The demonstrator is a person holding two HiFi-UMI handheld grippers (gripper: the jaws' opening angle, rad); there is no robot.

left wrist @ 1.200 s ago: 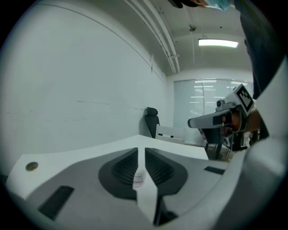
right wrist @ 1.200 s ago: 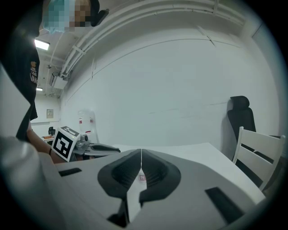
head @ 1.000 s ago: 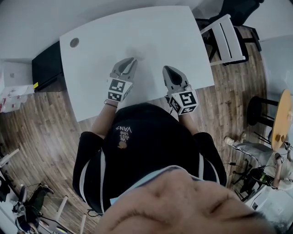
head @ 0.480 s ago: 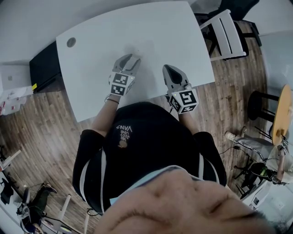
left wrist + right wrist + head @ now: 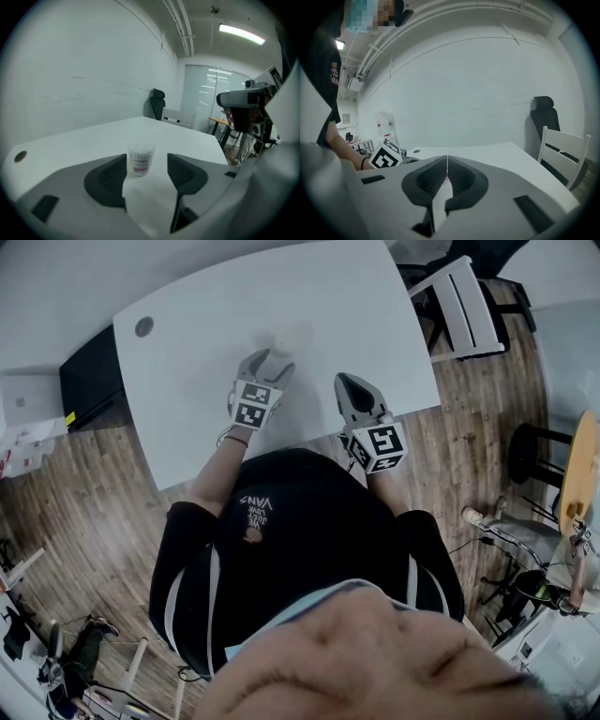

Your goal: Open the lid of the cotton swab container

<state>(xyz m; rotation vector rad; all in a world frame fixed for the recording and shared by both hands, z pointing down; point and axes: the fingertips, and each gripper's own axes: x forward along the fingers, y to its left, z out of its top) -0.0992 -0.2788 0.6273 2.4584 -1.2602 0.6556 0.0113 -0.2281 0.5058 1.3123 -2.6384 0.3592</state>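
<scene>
White tabletop (image 5: pixel 187 381) bearing small clear plastic cotton swab container (image 5: pixel 140 160), lid (image 5: pixel 141 146) seemingly on; grey left gripper (image 5: pixel 146 161) jaws just opened wide, container between them, ungripped; grey right gripper (image 5: pixel 446 169) pinched shut, empty; approach step; next, probably: clamp body.

Cotton swab container (image 5: pixel 140 159): one small round tub, clear-walled and pale, whitish contents showing through. It carries a paper label (image 5: pixel 140 162) with a reddish band (the print is too small to read). It stands upright on the white bench (image 5: pixel 93 136), well in from the edges. The lid (image 5: pixel 141 146) is seated on top, closed. The tub stands between the parted jaws of the left tongs (image 5: pixel 147 164), which have just been opening, nearer the left-hand pad; contact cannot be confirmed.
</scene>
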